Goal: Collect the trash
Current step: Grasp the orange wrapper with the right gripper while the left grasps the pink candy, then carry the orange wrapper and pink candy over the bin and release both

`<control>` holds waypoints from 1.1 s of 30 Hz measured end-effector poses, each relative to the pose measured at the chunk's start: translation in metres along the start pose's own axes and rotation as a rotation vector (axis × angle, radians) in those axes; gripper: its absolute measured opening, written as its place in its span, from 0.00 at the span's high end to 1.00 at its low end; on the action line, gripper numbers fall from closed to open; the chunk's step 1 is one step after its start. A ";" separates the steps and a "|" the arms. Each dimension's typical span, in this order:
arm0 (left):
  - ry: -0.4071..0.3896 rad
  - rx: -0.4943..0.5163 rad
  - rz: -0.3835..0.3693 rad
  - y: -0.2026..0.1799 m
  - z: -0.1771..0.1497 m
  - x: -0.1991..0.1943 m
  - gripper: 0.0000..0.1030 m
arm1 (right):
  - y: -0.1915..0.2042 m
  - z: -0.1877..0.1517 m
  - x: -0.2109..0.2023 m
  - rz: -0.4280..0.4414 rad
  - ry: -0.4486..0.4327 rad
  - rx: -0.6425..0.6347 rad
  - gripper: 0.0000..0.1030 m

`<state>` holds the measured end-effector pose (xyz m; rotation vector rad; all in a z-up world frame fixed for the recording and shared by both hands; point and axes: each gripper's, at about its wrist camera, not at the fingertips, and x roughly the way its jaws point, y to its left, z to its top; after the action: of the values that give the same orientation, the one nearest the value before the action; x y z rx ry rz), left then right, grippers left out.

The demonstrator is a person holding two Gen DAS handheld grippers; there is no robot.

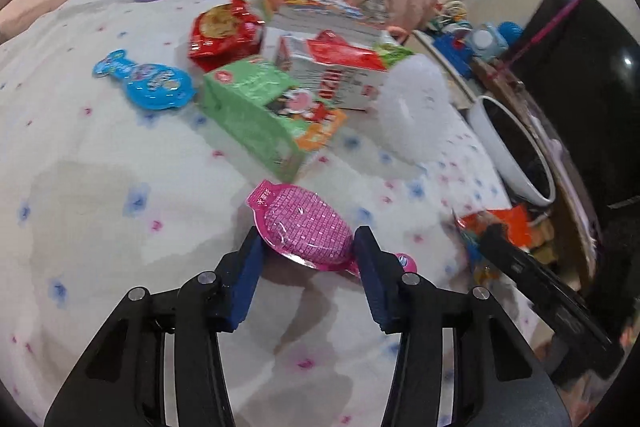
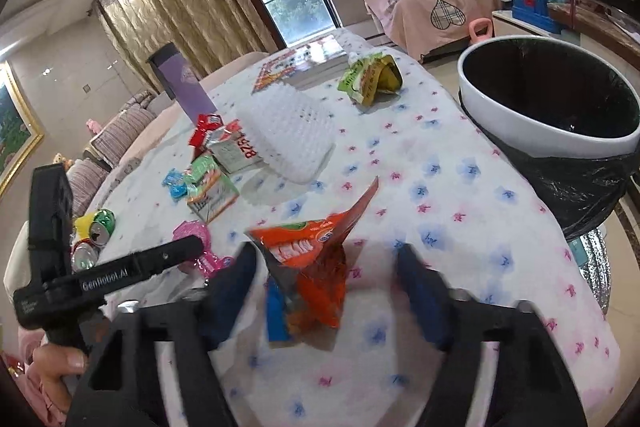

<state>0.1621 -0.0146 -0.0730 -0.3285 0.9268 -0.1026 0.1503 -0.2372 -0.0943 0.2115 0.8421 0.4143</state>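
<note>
bin (image 2: 516, 137) shows whole only in right view, just off the surface (image 2: 460, 211) edge. orange wrapper (image 2: 316, 267): light, crinkly, slippery; right claw (image 2: 326, 269) straddles it, no contact, pinch mid-fold. pink blister pack (image 1: 306, 231): stiff shell, thin rim; left claw (image 1: 308, 247) clenched across it.

Bare flowered tablecloth (image 2: 460, 195) lay open toward the white-rimmed, black-lined bin (image 2: 548, 131); a white bumpy plastic tray (image 2: 288, 135) and crumpled green-yellow wrapper (image 2: 370, 77) crowded the far side.
</note>
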 end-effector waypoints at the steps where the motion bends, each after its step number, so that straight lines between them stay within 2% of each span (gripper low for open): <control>1: 0.000 0.009 -0.011 -0.002 -0.001 -0.001 0.58 | -0.001 0.000 0.001 -0.002 0.006 0.004 0.69; 2: 0.000 0.022 -0.029 -0.006 -0.003 -0.001 0.60 | -0.003 0.000 0.001 -0.007 0.011 0.007 0.74; 4: 0.002 0.040 -0.052 -0.011 -0.007 -0.003 0.79 | -0.004 -0.001 -0.002 -0.019 0.003 0.000 0.78; 5: -0.002 0.047 -0.076 -0.015 -0.007 -0.006 0.79 | -0.004 -0.002 -0.004 -0.018 0.001 -0.003 0.83; 14: -0.053 0.123 -0.110 -0.041 0.000 -0.023 0.85 | -0.014 -0.003 -0.029 -0.034 -0.037 0.003 0.89; 33: -0.058 0.238 -0.205 -0.110 0.026 -0.022 0.87 | -0.056 0.019 -0.071 -0.084 -0.143 0.073 0.92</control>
<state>0.1754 -0.1074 -0.0058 -0.2030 0.8116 -0.3865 0.1374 -0.3188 -0.0530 0.2691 0.7237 0.2862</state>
